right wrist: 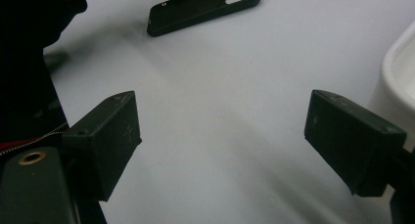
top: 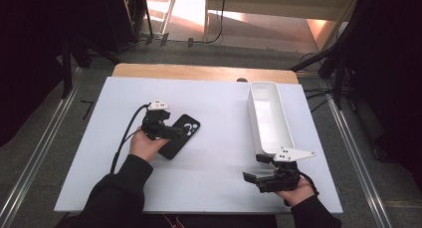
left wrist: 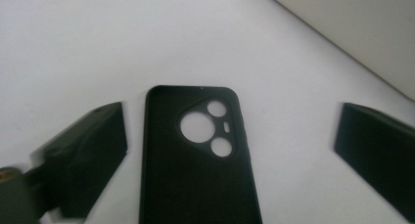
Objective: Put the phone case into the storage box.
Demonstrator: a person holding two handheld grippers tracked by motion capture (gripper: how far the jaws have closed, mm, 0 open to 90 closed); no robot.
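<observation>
A black phone case (top: 178,143) lies flat on the white table (top: 224,113), inner side up, with its camera cut-outs toward the far end. My left gripper (top: 174,132) is over it and open. In the left gripper view the case (left wrist: 195,175) sits between the two jaws of the left gripper (left wrist: 230,123), with a gap on each side, and the pads do not touch it. My right gripper (top: 255,168) rests near the table's front right, open and empty. The right gripper view shows its jaws (right wrist: 222,119) wide apart over bare table, with the case (right wrist: 195,11) far off.
A long white bin (top: 251,108) stands on the right half of the table, just beyond my right gripper, and its wall shows in the gripper views (right wrist: 399,72) (left wrist: 352,23). A wooden strip (top: 199,71) borders the far edge. Dark stands and cables surround the table.
</observation>
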